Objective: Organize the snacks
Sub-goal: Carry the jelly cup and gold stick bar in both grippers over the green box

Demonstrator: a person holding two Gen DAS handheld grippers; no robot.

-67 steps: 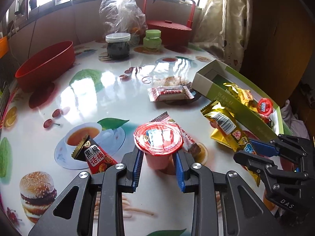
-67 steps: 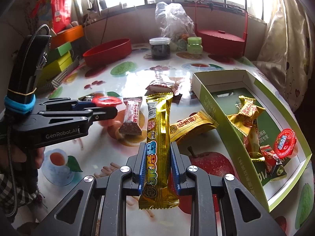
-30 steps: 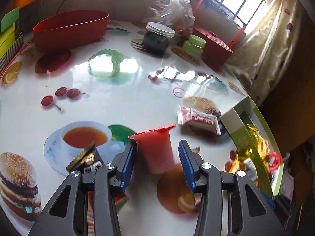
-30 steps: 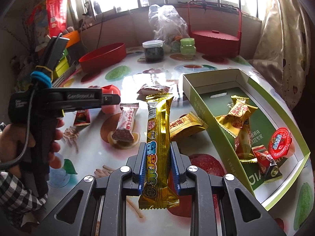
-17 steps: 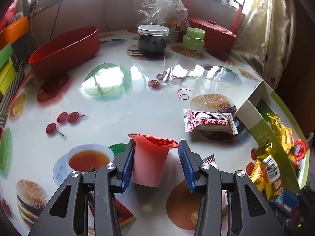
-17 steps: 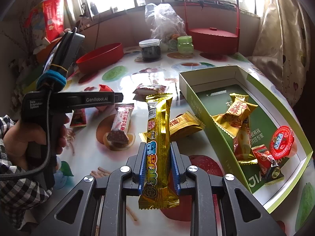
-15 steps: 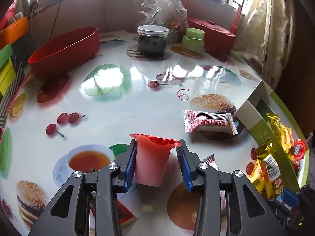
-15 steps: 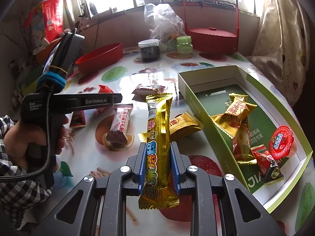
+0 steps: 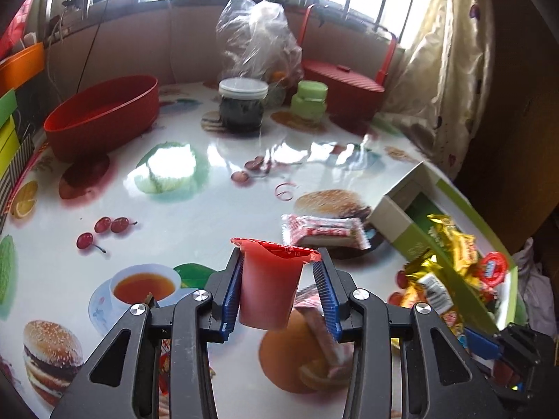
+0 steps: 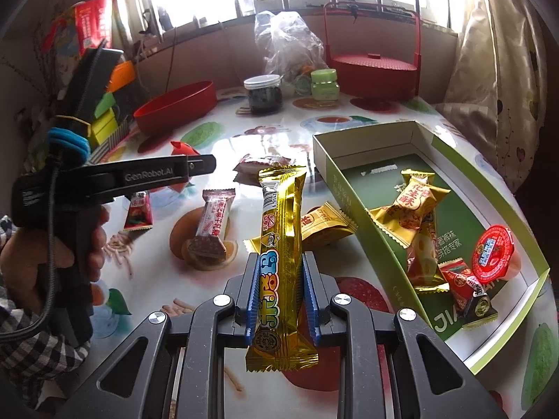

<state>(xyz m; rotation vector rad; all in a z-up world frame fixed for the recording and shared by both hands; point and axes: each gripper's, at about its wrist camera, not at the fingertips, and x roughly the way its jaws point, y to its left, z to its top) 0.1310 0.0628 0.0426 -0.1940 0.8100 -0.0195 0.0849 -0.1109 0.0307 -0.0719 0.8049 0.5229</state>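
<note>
My left gripper is shut on a red jelly cup and holds it upright just above the table. From the right wrist view the left gripper reaches in from the left, with the cup's red lid showing behind it. My right gripper is shut on a long gold snack bar, which stands up between the pads. An open green box lies to its right, holding gold candies, a red packet and another jelly cup.
Loose on the table lie a red-and-white wafer pack, a chocolate bar, a small red packet and a gold packet. At the back stand a red bowl, a dark jar, a green jar and a red basket.
The left gripper's pads have drawn in onto the jelly cup, and it has rolled level and risen with the cup. The right gripper and gold bar have stayed put.
</note>
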